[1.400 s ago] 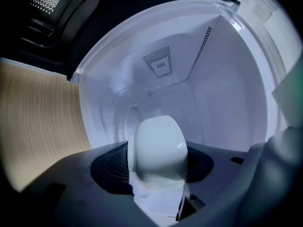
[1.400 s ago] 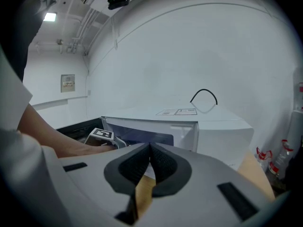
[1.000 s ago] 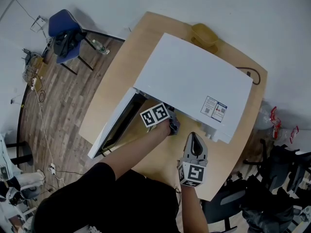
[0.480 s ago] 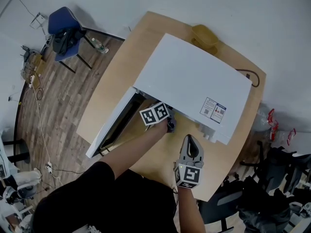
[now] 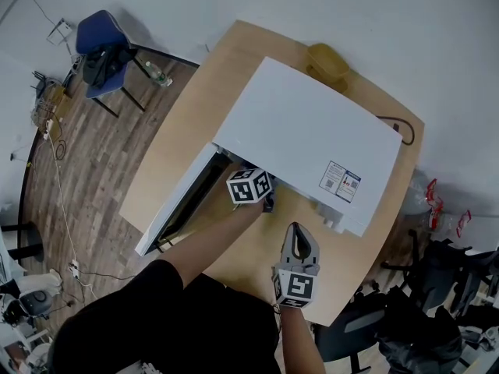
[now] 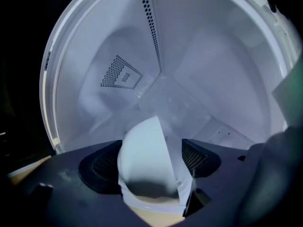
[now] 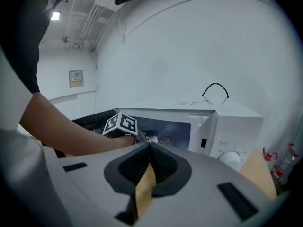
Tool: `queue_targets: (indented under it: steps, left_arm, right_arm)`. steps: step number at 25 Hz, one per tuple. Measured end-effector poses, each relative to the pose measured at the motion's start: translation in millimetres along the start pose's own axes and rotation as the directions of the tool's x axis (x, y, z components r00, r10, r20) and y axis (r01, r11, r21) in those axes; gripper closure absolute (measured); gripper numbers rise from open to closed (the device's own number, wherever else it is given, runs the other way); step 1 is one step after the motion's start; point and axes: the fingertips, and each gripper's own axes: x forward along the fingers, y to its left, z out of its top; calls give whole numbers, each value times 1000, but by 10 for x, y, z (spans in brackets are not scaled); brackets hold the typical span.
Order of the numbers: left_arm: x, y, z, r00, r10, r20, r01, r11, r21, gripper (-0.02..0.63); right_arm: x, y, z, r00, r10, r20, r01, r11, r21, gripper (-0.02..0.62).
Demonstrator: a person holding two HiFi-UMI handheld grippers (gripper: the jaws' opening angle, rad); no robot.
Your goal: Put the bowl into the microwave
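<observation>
The white microwave [image 5: 312, 139] stands on the wooden table [image 5: 195, 115] with its door [image 5: 181, 202] swung open to the left. My left gripper [image 5: 267, 202] reaches into the cavity. In the left gripper view the white bowl [image 6: 142, 155] sits on the cavity floor between the jaws of my left gripper [image 6: 150, 163]. Those jaws have just been opening, and the pads stand beside the bowl without pressing it. My right gripper [image 5: 296, 231] hovers in front of the microwave with nothing in it. In its own view my right gripper [image 7: 150, 148] has its jaws together.
A yellow container [image 5: 327, 59] sits on the table behind the microwave, and a black cable [image 5: 394, 125] runs off its back right corner. The control panel and dial [image 7: 230, 159] face my right gripper. A blue chair [image 5: 105, 49] stands on the floor far left.
The left gripper's marker cube has rolled at the microwave mouth, showing a different face. The right gripper has stayed almost where it was.
</observation>
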Motion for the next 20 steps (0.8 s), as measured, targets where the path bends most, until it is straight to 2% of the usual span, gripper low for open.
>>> queue_targets:
  steps: [7, 13, 17, 20]
  left_arm:
    - [5, 116, -12, 999, 50, 21, -53, 987, 152, 239]
    - [23, 109, 7, 999, 36, 18, -39, 974, 224, 230]
    - [17, 71, -42, 1000, 13, -5, -11, 941, 337, 227]
    - [16, 87, -17, 1000, 15, -7, -12, 932, 363, 224]
  right_arm:
    - [-58, 146, -62, 999, 36, -23, -37, 997, -61, 535]
    - [-24, 180, -35, 999, 47, -19, -48, 996, -70, 535]
    - [-57, 222, 41, 998, 55, -15, -55, 996, -73, 535]
    - [-96, 234, -19, 999, 48, -22, -50, 995, -91, 535]
